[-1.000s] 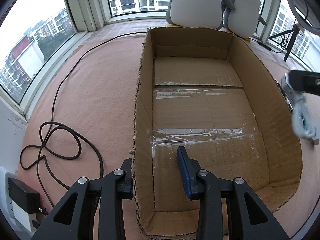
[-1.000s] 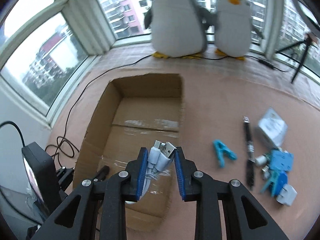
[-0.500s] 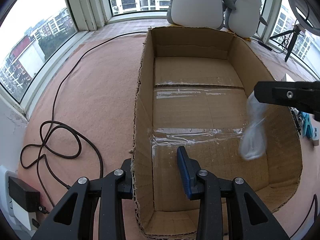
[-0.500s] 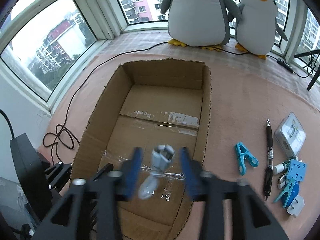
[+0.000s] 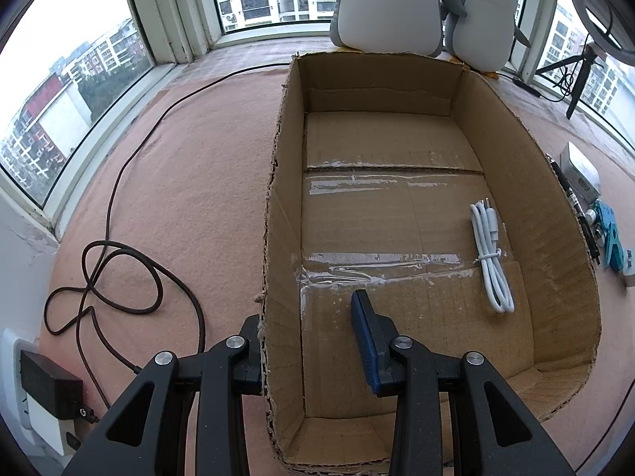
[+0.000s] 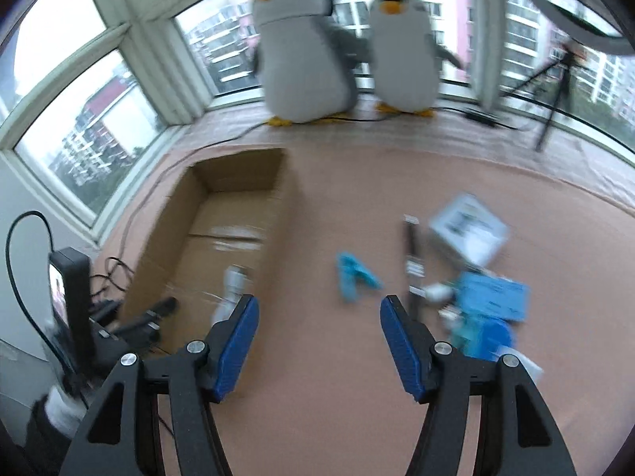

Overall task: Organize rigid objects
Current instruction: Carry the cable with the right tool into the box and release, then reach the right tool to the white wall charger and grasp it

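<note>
Left wrist view: the cardboard box (image 5: 397, 206) stood open on the pink floor, and its left wall was clenched by the left gripper (image 5: 307, 341), one finger outside and one inside.
Two plush penguins (image 6: 305, 47) sat at the far windows. Inside the box the bundled white cable (image 5: 490, 254) lay free near the right wall. The right gripper (image 6: 317, 341) had just been opening; it was released and empty over the floor, near the blue clip (image 6: 353, 277) and black pen (image 6: 412, 265).

Rough matt cardboard box (image 5: 555, 182) with glossy clear tape (image 5: 381, 261); smooth white plastic-coated cable (image 5: 492, 254).
</note>
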